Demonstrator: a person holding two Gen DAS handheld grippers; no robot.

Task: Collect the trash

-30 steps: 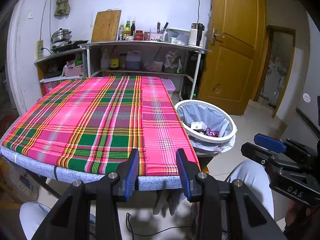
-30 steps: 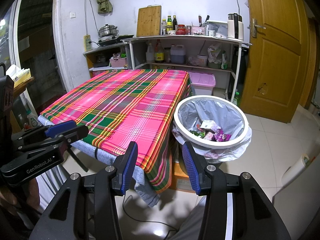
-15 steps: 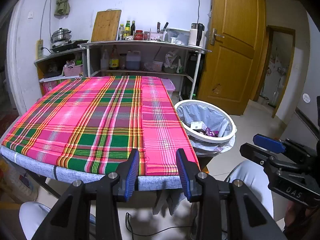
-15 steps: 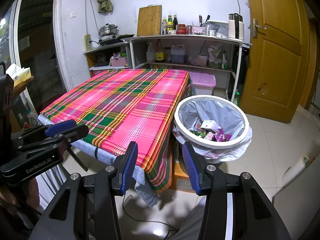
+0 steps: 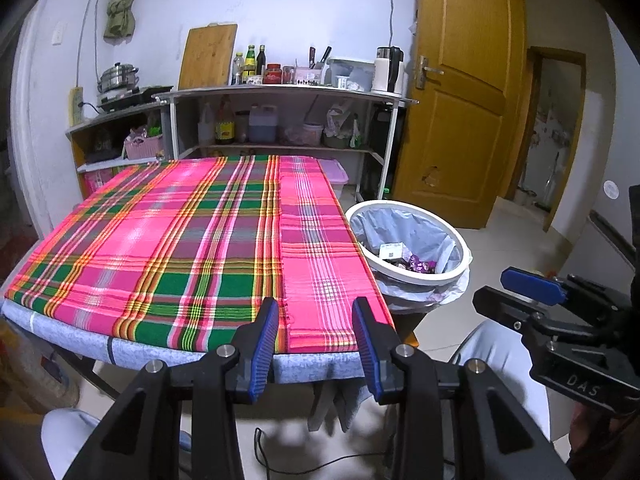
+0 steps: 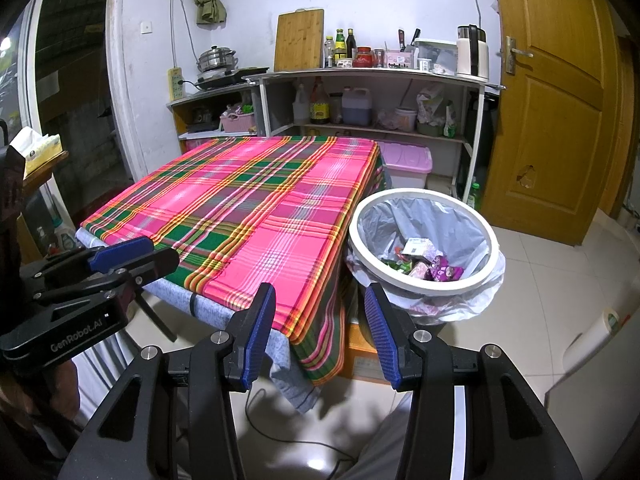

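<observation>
A white bin with a grey liner (image 5: 460, 276) (image 6: 472, 280) stands on the floor at the table's right side. Inside lie wrappers (image 6: 424, 260), one white, others purple and green; they also show in the left wrist view (image 5: 404, 258). My left gripper (image 5: 314, 340) is open and empty, held just short of the table's near edge. My right gripper (image 6: 318, 330) is open and empty, held off the table's near right corner, left of the bin. Each gripper shows in the other's view, the right one (image 5: 532, 292) and the left one (image 6: 132, 258).
A pink and green plaid cloth (image 5: 192, 240) (image 6: 256, 204) covers the table. Behind it stand shelves with bottles (image 6: 356, 108), a cutting board and a pot. A pink lidded box (image 6: 404, 160) sits on the floor. A wooden door (image 6: 552, 120) is at the right.
</observation>
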